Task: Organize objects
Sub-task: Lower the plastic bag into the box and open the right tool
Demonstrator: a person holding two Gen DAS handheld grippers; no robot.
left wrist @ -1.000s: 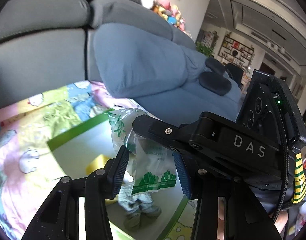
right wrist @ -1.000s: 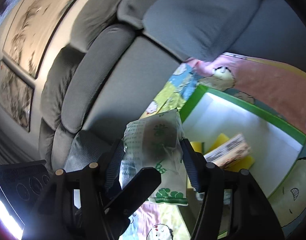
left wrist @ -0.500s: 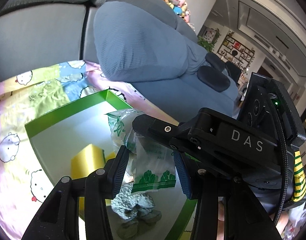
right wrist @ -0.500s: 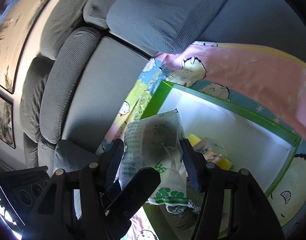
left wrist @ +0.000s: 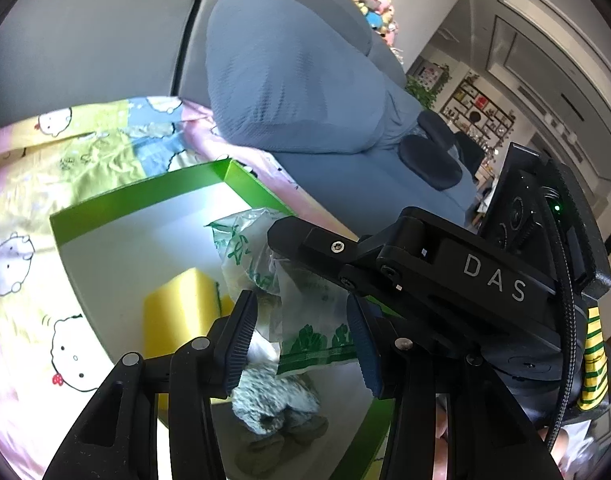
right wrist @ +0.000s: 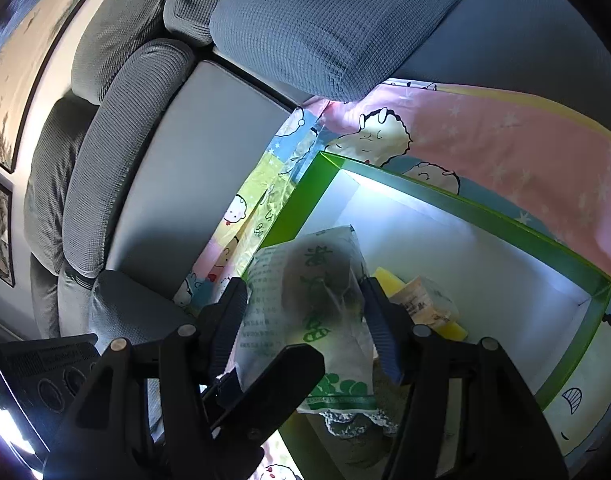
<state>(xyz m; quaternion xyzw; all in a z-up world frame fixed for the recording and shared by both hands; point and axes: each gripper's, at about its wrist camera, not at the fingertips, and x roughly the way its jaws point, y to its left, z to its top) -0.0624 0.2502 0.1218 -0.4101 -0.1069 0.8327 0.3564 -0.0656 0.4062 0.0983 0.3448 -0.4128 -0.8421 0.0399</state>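
A see-through plastic bag [left wrist: 317, 320] with green print hangs over a green-rimmed box [left wrist: 145, 184] with a white inside. My left gripper [left wrist: 299, 300] is shut on the bag, a pad on each side. My right gripper [right wrist: 303, 284] is shut on the same bag [right wrist: 305, 304]. One of its fingers [left wrist: 305, 240] crosses over the bag's top in the left wrist view. A grey knitted thing [left wrist: 273, 400] hangs under the bag's green band; I cannot tell whether it is inside the bag. In the box [right wrist: 465, 208] lie a yellow block [left wrist: 177, 308] and a wrapped packet [right wrist: 425, 300].
The box sits on a pastel cartoon-print blanket [left wrist: 25, 320] spread over a grey sofa [left wrist: 85, 40]. A blue-grey cushion [left wrist: 285, 80] lies just behind the box. The sofa's back cushions [right wrist: 117, 140] rise to the left in the right wrist view.
Both grippers have sunk toward the box with the bag held between them, and the left one has rolled. More of the box's rim and inside now shows. Neither grip has changed.
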